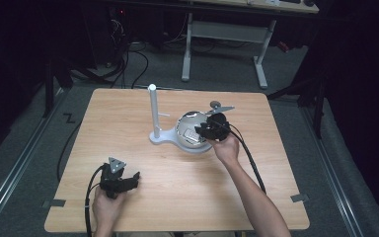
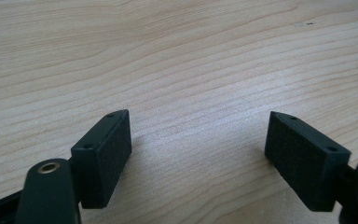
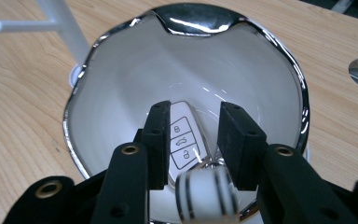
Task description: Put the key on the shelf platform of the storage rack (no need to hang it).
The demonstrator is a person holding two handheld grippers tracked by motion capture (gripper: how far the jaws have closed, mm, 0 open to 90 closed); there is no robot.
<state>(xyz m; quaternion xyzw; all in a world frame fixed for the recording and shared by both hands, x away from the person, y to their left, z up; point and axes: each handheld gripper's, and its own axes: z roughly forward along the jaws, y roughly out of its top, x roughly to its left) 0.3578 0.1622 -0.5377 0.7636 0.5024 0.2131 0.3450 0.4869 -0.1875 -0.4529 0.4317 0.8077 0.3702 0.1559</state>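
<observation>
Reaching with the right gripper (image 3: 196, 112) down into the shiny bowl (image 3: 303, 93), near the centre of the right gripper view. Standing narrow but not closed, jaws on either side of the white car key (image 3: 184, 140): one jaw touching or almost touching its edge, the other leaving a small gap. Gripping not yet done, judging from that gap. Lying flat on the white inner bottom of the bowl, three lock buttons facing up, nothing else clearly inside; something blurred and striped (image 3: 205, 196) low in the frame, not possible to identify.

Resting the left gripper (image 2: 198, 121) low over the bare wooden table (image 1: 177, 197), lower left of the high view, jaws spread wide with nothing between them.

Probably beginning a pick of the key out of the bowl, or else just finishing putting it in; not possible to say which. If picking: closing, lifting and placing all remaining.

Standing just beside the bowl, a white post (image 1: 153, 111) with a short peg.
</observation>
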